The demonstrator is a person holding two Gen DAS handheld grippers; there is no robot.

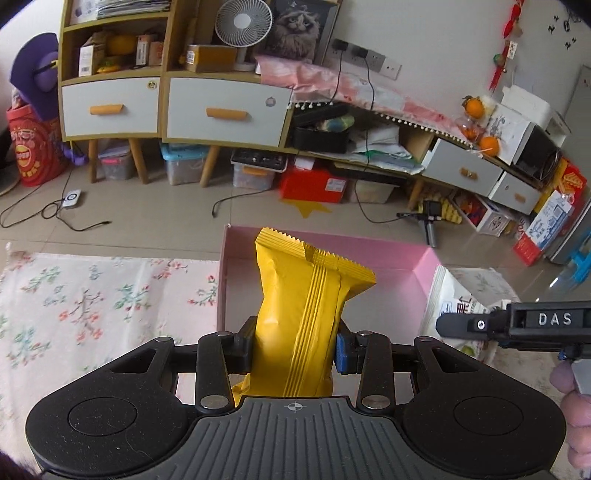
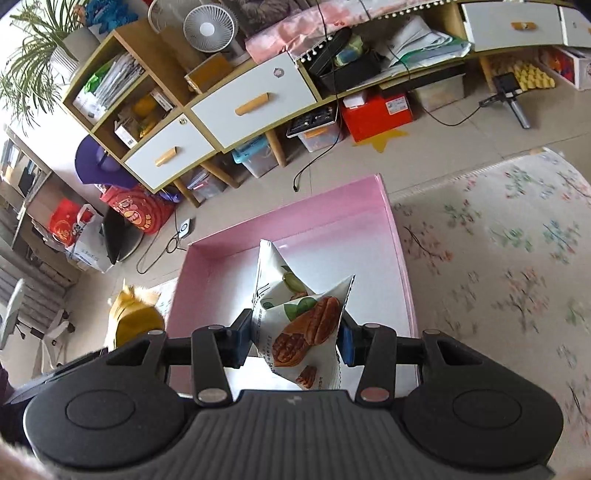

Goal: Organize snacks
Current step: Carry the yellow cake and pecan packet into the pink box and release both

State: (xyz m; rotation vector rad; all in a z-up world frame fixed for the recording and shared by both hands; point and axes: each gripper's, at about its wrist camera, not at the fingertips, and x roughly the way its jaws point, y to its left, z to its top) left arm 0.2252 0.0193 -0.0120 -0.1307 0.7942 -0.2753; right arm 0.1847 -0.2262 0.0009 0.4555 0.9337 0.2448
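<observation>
My left gripper is shut on a yellow snack packet, which stands upright over the near left part of a pink box. The pads of my right gripper are shut on a white snack bag printed with pecans, held above the inside of the same pink box. In the left wrist view the right gripper's black body and its white bag show at the right edge. The yellow packet appears blurred at the left in the right wrist view.
The box lies on a floral cloth over a table by a tiled floor. Beyond stand a wooden cabinet with white drawers, a small fan, storage bins, a red box and loose cables. A hand shows at the right.
</observation>
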